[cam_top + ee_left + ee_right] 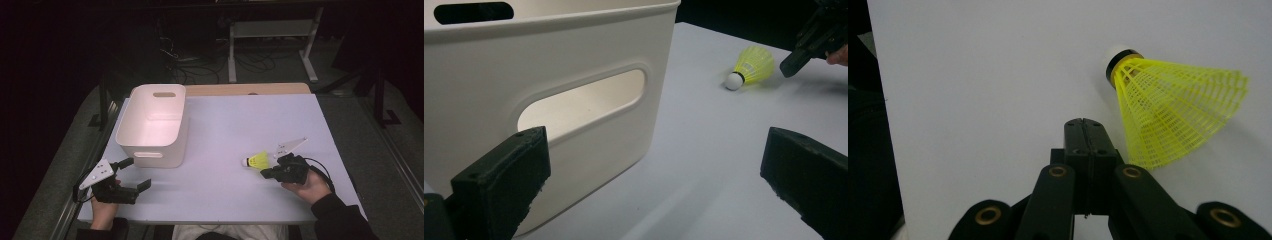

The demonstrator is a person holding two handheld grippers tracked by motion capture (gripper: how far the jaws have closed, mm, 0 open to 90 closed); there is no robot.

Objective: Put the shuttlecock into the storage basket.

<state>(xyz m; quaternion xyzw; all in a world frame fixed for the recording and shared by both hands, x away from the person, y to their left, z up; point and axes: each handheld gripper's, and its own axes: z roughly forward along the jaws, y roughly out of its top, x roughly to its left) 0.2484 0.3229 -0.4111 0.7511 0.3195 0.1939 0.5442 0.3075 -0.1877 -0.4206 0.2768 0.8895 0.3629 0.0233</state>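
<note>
Shuttlecock (256, 160) placement is recorded first: the yellow-skirted piece lies on its side on the white desk (225, 130), well to the right of the white bin (153, 126), with its white cork tip turned toward the bin. In the right gripper view the netted skirt (1173, 107) is seen just beside the right tongs (1090, 131), near their tip; contact between the two cannot be confirmed. The jaws of the right tongs (267, 173) are pressed together with nothing between them. They are held in a hand (307, 186) on the far side of the shuttlecock from the bin. The left tongs (131, 175) are held at the near corner of the bin, just in front of its near wall, jaws spread wide and empty. In the left gripper view one jaw stands before the bin's handle slot (583, 103), apart from the wall. The bin is seen standing upright at the desk's left rear, its interior bare.
</note>
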